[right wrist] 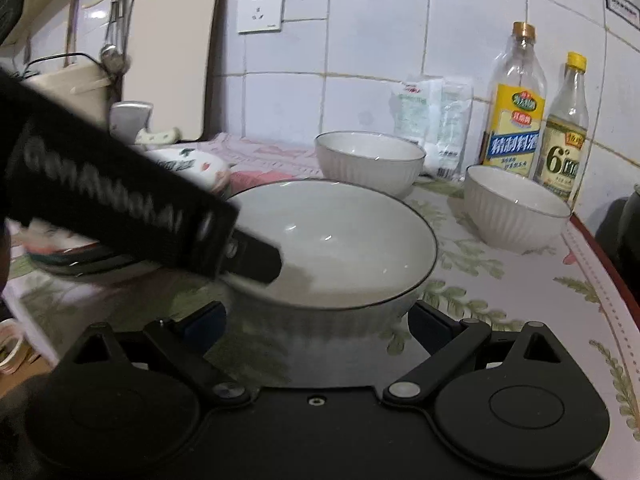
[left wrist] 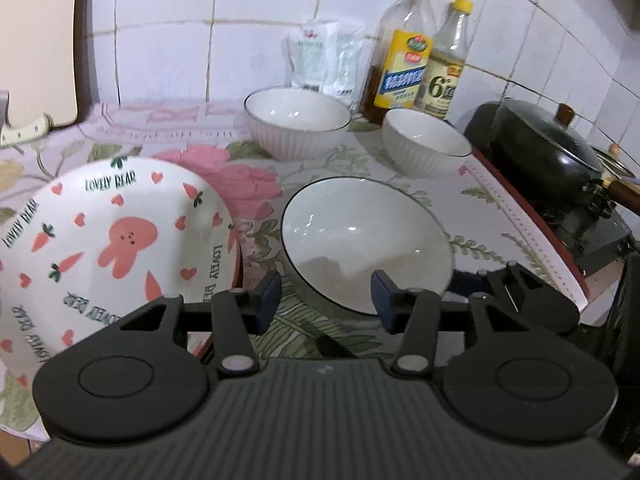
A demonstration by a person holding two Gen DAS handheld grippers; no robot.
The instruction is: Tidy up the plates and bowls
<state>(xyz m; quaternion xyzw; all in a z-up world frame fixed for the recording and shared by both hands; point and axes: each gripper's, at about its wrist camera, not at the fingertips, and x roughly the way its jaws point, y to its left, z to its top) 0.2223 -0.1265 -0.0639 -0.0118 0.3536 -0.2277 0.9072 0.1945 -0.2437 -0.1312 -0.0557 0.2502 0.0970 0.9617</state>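
Observation:
A large white bowl (left wrist: 366,236) with a dark rim sits on the floral cloth, close in front of both grippers; it also shows in the right wrist view (right wrist: 340,240). My left gripper (left wrist: 326,300) is open and empty, just short of the bowl's near rim. My right gripper (right wrist: 318,320) is open, its jaws standing either side of the bowl's base. A rabbit-and-carrot plate (left wrist: 108,248) lies to the left on other plates. Two smaller ribbed white bowls (left wrist: 298,122) (left wrist: 426,142) stand behind; they also show in the right wrist view (right wrist: 370,160) (right wrist: 516,208).
Two sauce bottles (left wrist: 404,56) (left wrist: 446,68) and a white packet (left wrist: 320,60) stand against the tiled wall. A black lidded wok (left wrist: 548,148) sits on the stove at right. A cutting board (right wrist: 172,56) and a cleaver (right wrist: 132,118) are at back left.

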